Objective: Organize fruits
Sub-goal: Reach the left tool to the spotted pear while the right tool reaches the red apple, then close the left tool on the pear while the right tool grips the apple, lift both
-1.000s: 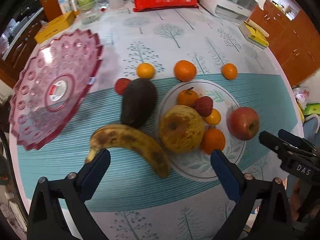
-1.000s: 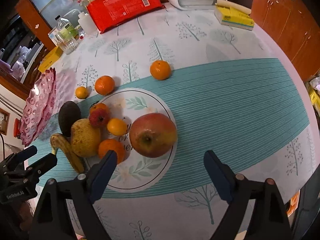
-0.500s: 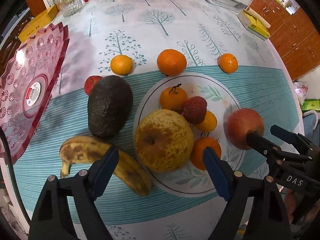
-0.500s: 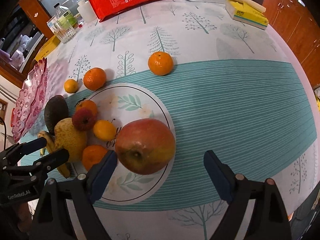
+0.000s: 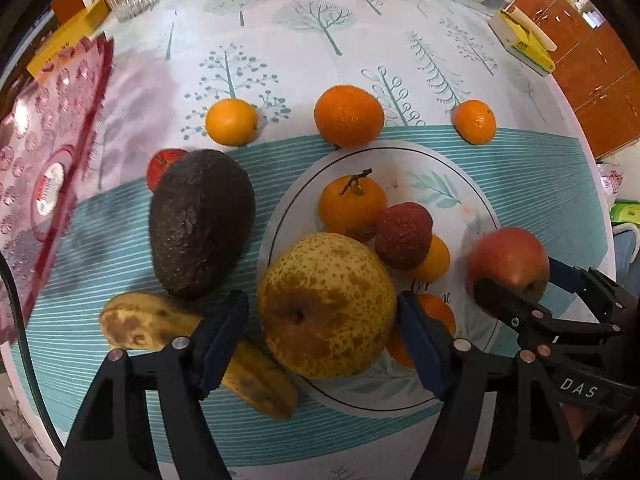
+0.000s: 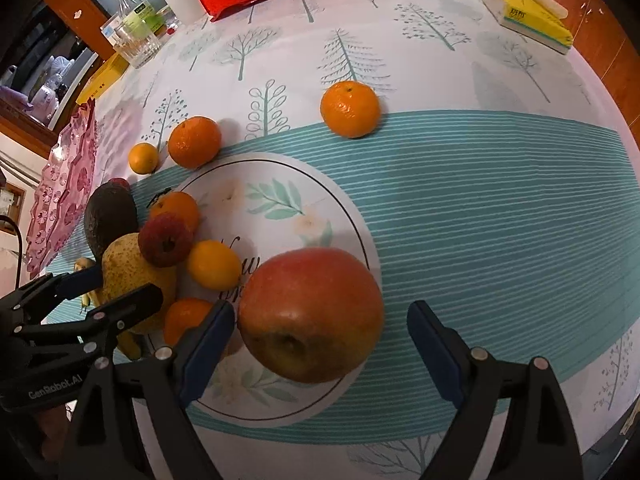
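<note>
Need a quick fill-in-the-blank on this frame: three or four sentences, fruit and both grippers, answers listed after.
1. The left gripper is closing around the speckled ____.
2. The right gripper stands open around the red ____.
3. The avocado lies on the tablecloth beside the white plate, between it and the ____ glass dish.
4. The banana lies ____ the plate.

Missing words: pear; apple; pink; off
</note>
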Tool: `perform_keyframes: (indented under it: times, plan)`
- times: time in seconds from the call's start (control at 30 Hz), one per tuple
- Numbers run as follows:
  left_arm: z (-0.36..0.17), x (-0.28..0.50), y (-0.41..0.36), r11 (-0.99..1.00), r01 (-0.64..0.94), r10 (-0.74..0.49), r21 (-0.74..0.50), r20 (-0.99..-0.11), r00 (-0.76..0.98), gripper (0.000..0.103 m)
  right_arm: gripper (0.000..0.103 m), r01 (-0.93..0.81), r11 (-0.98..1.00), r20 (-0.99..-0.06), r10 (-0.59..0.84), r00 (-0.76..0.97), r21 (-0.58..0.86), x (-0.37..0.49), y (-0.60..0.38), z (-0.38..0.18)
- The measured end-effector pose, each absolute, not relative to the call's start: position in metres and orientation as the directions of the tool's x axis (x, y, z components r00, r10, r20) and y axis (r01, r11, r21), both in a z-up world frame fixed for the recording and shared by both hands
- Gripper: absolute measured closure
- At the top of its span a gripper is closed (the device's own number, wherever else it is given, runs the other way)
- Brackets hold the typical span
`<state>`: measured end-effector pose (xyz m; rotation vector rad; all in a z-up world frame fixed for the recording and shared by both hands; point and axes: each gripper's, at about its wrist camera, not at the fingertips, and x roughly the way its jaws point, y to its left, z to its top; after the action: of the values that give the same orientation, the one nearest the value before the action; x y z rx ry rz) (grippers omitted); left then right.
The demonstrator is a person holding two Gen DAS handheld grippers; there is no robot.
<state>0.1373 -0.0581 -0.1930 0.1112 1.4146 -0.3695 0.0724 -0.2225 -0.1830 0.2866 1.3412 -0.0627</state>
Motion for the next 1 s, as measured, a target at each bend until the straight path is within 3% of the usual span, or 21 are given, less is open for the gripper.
perform_keyframes:
  times: [0.4, 1.0]
  plan:
    - [-0.207, 0.149, -0.063, 0.943, 0.288, -0.198, -0.168, -0.977, 0.079, 0.035, 0.031, 0.193, 0.963, -0.965, 0.148, 0.215, 0.191, 0.079, -0.217, -0.194]
    - [-0.169, 0.124, -0.038, 0.959, 0.239, -0.191, -0.151, -0.97, 0.153, 0.036, 0.032, 0.183, 0.965, -0.959, 0.139, 0.248, 0.187, 0.057, -0.213, -0.17]
